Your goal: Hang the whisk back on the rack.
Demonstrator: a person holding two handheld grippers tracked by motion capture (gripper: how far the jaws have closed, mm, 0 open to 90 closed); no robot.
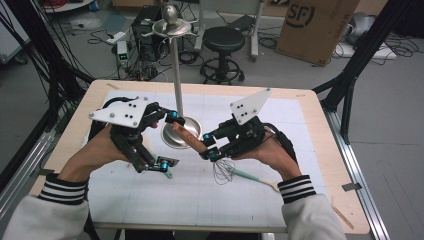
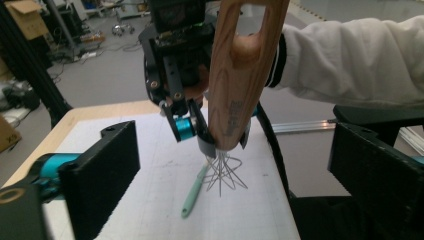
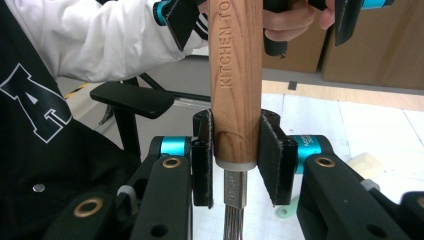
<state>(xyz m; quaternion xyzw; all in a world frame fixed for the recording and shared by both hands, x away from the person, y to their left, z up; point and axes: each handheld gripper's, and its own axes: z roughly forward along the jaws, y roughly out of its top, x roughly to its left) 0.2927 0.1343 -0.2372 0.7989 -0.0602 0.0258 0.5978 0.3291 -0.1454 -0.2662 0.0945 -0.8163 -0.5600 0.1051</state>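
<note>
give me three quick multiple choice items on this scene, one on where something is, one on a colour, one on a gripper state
1. Where does the metal stand rise from?
A. a round metal base on the table
B. the floor
C. the cardboard box

2. What colour is the utensil handle lying on the table?
A. red
B. pale green
C. black

3. What is the right hand-held gripper doing?
A. hanging open
B. shut on nothing
C. clamped on the wooden whisk handle

Answers: 1 A, its pole meets a dish-like base on the mat. 2 B, it reads mint green. 3 C, both jaws press the wood.
</note>
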